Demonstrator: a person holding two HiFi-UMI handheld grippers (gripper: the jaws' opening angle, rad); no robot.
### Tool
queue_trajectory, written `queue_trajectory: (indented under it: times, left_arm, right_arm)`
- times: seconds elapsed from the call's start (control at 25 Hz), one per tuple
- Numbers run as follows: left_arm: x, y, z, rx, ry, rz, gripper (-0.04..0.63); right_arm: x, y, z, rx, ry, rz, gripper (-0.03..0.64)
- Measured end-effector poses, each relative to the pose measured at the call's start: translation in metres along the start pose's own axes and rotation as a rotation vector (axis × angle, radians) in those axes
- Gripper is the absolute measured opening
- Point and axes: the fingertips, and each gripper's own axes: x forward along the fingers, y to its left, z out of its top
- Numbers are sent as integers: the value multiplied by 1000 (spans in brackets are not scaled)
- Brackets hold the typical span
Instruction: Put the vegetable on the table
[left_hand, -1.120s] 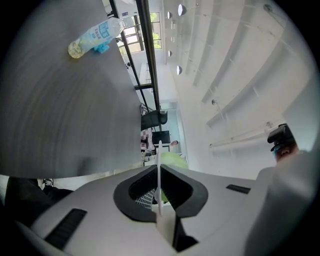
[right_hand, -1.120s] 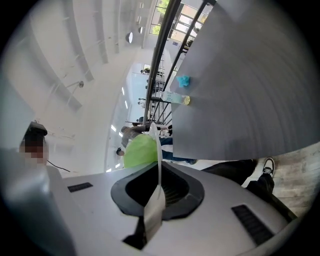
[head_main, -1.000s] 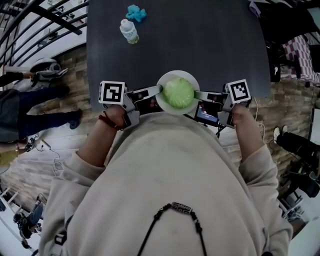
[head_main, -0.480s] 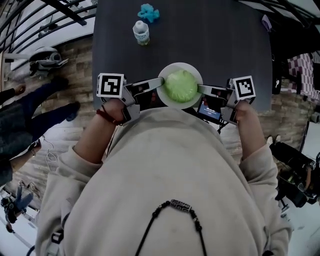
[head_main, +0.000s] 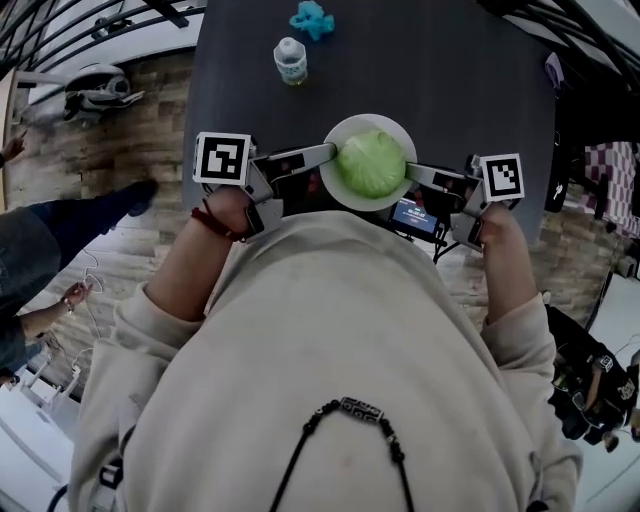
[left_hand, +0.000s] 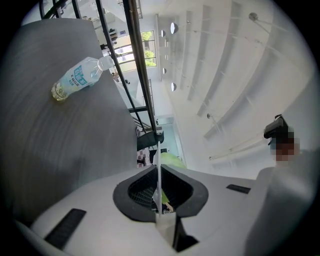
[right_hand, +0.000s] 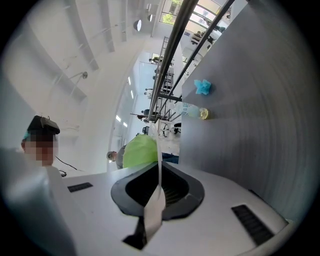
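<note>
A green cabbage (head_main: 371, 165) lies on a white plate (head_main: 345, 195) over the near edge of the dark table (head_main: 450, 90). My left gripper (head_main: 328, 153) is shut on the plate's left rim and my right gripper (head_main: 412, 172) on its right rim. In the left gripper view the left gripper (left_hand: 159, 190) pinches the rim, which shows edge-on as a thin white line (left_hand: 158, 170), with the cabbage (left_hand: 172, 161) behind it. In the right gripper view the right gripper (right_hand: 159, 185) clamps the rim (right_hand: 159, 160) beside the cabbage (right_hand: 140, 150). Whether the plate touches the table I cannot tell.
A small water bottle (head_main: 290, 60) lies at the table's far side next to a crumpled blue thing (head_main: 312, 18). Black railings (head_main: 60, 40) run past the table's far left. A person's leg (head_main: 60, 225) is on the wooden floor to the left.
Both grippers have carried the plate with the cabbage from the table's near edge farther in over the table. Both grips stay the same.
</note>
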Motion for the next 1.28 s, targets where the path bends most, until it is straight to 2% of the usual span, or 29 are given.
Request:
queue_trajectory:
  times: [0.36, 1.12, 1.28]
  left_arm:
    - [-6, -7, -7, 14, -62, 6, 26]
    - [-3, 12, -17, -25, -119, 60, 26]
    - [-2, 14, -18, -12, -137, 62, 26]
  right_arm:
    - [3, 7, -3, -54, 49, 19, 25]
    - [5, -16, -6, -25, 102, 50, 25]
    - [5, -20, -7, -19, 104, 58, 25]
